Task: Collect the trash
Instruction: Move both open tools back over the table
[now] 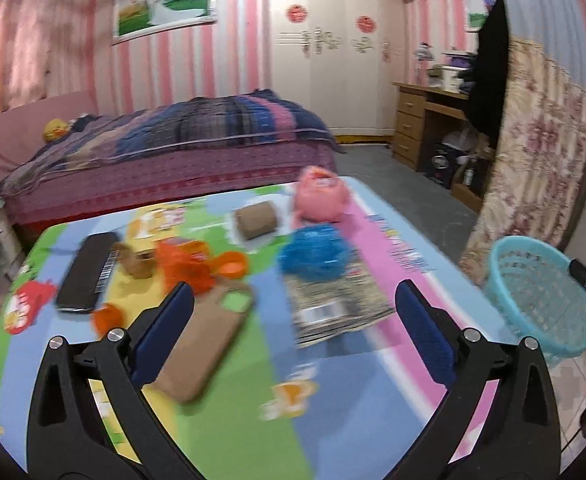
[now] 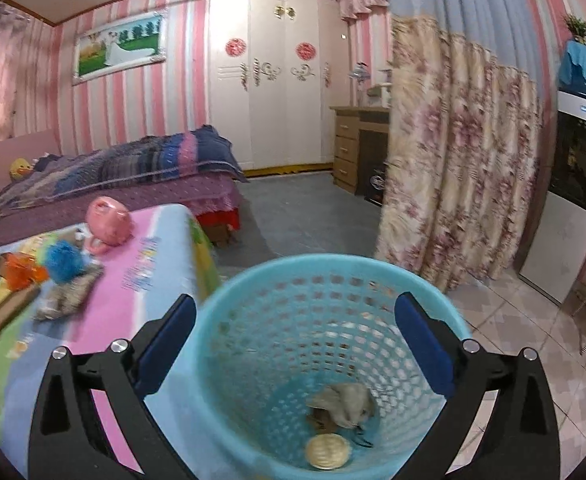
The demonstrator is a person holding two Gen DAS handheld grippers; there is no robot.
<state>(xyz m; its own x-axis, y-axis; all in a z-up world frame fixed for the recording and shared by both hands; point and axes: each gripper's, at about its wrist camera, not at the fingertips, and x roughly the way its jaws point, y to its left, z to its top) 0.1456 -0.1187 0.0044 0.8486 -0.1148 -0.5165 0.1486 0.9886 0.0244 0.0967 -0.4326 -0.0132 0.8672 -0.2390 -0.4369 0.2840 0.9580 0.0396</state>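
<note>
My left gripper [image 1: 293,300] is open and empty above the colourful table [image 1: 233,420]. Under it lie a brown phone case [image 1: 205,344] and a crumpled printed wrapper [image 1: 333,304]. Beyond are a blue pom-pom [image 1: 317,252], an orange crumpled bag [image 1: 185,260], an orange cap [image 1: 107,318] and a brown roll [image 1: 255,218]. My right gripper [image 2: 295,316] is open and empty over the blue basket [image 2: 333,276], which holds a crumpled grey wad [image 2: 347,402] and a pale round ball [image 2: 327,450]. The basket also shows in the left wrist view [image 1: 533,296].
A black remote-like bar [image 1: 85,276] and a pink plush toy [image 1: 321,196] lie on the table. A bed [image 1: 165,160] stands behind it, a floral curtain [image 2: 453,160] to the right, a desk [image 1: 425,120] and wardrobe [image 1: 333,60] at the back.
</note>
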